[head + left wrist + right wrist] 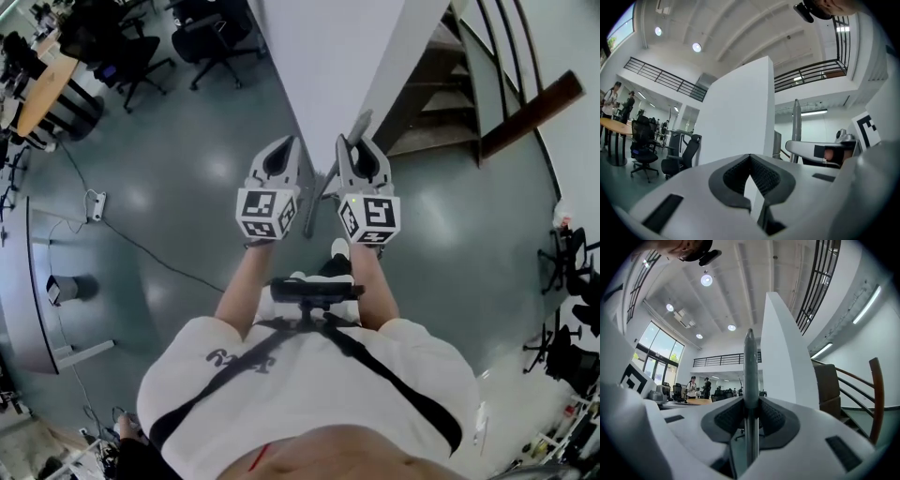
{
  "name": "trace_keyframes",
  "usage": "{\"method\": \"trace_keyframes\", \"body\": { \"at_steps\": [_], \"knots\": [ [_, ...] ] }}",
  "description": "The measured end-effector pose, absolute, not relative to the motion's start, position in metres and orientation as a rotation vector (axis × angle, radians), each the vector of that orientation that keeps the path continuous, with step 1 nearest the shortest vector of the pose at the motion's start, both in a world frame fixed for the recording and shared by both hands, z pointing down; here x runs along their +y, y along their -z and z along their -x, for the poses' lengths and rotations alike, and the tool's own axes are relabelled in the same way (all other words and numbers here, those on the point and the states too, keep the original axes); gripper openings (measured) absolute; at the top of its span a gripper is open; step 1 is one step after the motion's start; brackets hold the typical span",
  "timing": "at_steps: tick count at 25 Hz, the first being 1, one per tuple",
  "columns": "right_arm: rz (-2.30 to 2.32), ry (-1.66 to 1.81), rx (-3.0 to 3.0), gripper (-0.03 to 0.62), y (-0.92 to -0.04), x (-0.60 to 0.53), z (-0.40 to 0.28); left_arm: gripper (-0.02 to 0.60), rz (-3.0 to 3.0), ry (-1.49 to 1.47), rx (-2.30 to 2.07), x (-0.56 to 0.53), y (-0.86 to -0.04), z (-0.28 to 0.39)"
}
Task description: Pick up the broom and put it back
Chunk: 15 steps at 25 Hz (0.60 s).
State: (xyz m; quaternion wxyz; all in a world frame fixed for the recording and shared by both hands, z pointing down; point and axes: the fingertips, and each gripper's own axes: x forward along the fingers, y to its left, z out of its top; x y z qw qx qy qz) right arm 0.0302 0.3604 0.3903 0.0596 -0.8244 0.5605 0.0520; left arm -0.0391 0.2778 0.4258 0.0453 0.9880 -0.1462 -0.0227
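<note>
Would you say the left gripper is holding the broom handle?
No, the left gripper has its jaws together on nothing; the broom handle sits in the right gripper.

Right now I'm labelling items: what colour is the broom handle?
The broom handle is plain grey, clearest in the right gripper view.

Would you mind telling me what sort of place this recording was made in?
Probably a tall open-plan office hall: black wheeled office chairs, a black-railed upper gallery, and a staircase with a brown wooden handrail.
</note>
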Motion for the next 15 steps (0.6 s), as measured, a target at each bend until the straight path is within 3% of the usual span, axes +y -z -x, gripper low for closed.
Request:
{"method": "trace_keyframes", "body": {
  "at_steps": [15],
  "knots": [
    [2.079, -0.1, 2.16, 0.103, -0.372, 0.212, -0.004, 0.011, -2.862, 0.223, -1.093, 0.16, -0.383, 0.109]
  ]
}}
